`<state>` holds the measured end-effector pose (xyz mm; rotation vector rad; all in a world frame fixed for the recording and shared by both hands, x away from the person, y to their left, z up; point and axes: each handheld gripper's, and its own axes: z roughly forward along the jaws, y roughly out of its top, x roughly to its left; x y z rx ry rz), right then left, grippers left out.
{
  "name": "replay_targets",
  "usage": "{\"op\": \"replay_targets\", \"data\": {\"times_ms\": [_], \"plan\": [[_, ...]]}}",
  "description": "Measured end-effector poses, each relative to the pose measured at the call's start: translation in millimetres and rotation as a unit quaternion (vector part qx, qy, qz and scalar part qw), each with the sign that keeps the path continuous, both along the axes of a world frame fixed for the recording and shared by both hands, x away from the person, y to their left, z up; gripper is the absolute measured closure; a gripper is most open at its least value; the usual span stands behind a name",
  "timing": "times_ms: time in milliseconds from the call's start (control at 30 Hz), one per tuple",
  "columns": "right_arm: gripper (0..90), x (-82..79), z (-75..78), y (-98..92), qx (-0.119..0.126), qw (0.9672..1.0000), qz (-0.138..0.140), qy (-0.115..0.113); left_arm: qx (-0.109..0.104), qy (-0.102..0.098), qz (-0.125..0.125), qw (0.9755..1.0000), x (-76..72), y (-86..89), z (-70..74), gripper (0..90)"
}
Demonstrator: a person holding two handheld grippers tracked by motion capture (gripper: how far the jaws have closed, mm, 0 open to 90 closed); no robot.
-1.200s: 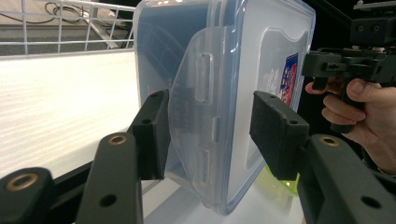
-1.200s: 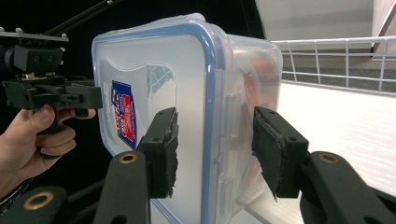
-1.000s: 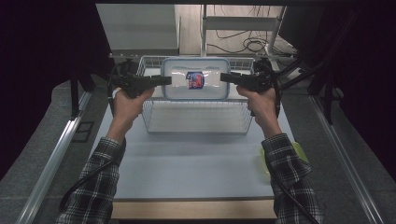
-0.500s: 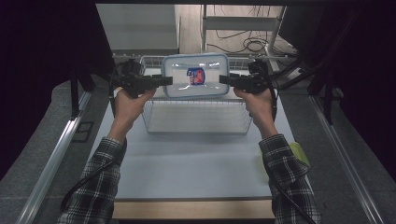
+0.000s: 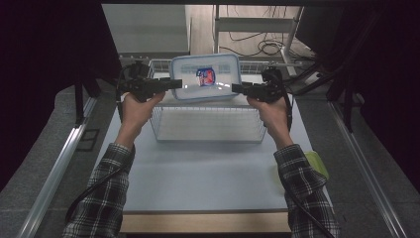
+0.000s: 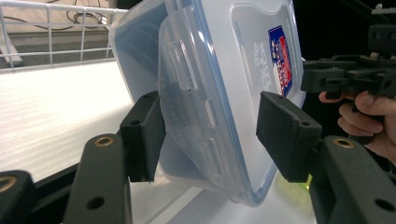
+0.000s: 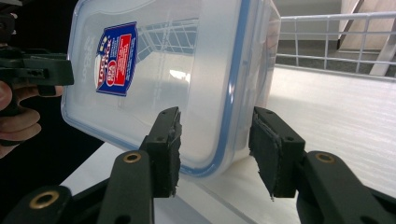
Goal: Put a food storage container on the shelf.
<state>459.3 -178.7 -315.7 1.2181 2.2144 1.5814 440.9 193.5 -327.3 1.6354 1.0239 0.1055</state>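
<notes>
Presently, my left tongs (image 6: 210,135) have just been opening around the box's (image 5: 205,77) latch end, one pad clear; my right tongs (image 7: 215,149) bracket its other end. Box stands tilted inside the wire basket (image 5: 208,124): light, stiff, slick plastic; grip the rim.

Bare tabletop (image 5: 208,173) free — wire basket (image 5: 208,124) and tilted container (image 5: 205,78) blocking farther reach.
</notes>
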Motion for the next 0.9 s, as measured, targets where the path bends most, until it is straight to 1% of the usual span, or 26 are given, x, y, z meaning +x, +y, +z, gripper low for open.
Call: {"op": "replay_targets", "data": {"times_ms": [100,167,267,467,500,567,600,633,733,800,833,867,900], "plan": [[54.1,-0.2,0.1,-0.1,-0.008,1.0,-0.001,-0.002,-0.001,0.002,0.001,1.0,1.1,0.6,-1.2,40.4],[54.2,-0.2,-0.3,-0.4,-0.005,1.0,0.001,0.001,-0.01,0.004,-0.001,0.9999,2.0,1.5,-2.9,40.6],[54.1,0.1,-0.4,-0.5,-0.003,1.0,0.001,0.002,-0.01,0.005,0.0,0.9999,3.0,1.9,-2.9,40.5],[53.3,-0.4,1.0,0.7,-0.003,1.0,-0.003,0.005,0.004,0.007,0.009,0.9999,3.5,1.0,-3.2,37.4],[52.7,-0.6,1.4,0.9,-0.003,1.0,-0.004,0.006,0.01,0.008,0.01,0.9999,3.8,0.6,-3.6,36.6],[50.8,-1.4,2.7,1.7,0.003,1.0,-0.006,0.007,0.022,0.011,0.007,0.9997,3.8,-1.3,-5.0,39.2],[49.8,-1.3,3.2,1.8,0.006,0.9999,-0.005,0.008,0.017,0.006,0.013,0.9997,3.6,-1.0,-5.4,39.9],[49.8,-1.2,3.6,2.0,0.007,0.9999,-0.007,0.011,0.014,0.011,0.009,0.9998,4.2,-1.5,-5.3,41.3],[49.8,-1.7,5.0,3.0,0.0,0.9999,-0.009,0.012,0.02,0.014,0.008,0.9997,4.5,-2.2,-3.9,42.0],[50.8,-2.9,6.3,4.1,-0.009,0.9998,-0.018,0.003,0.025,0.009,0.012,0.9996,3.7,-3.0,-2.7,41.6],[51.6,-3.2,6.9,4.5,-0.01,0.9997,-0.02,-0.001,0.033,0.005,0.021,0.9992,3.2,-4.3,-1.6,40.4],[51.9,-3.5,7.7,5.2,-0.013,0.9996,-0.024,-0.005,0.038,0.003,0.025,0.999,3.1,-4.9,-1.1,37.8],[52.2,-3.6,8.1,5.7,-0.015,0.9995,-0.026,-0.006,0.041,0.0,0.027,0.9988,3.2,-5.2,-0.5,37.2]]}}
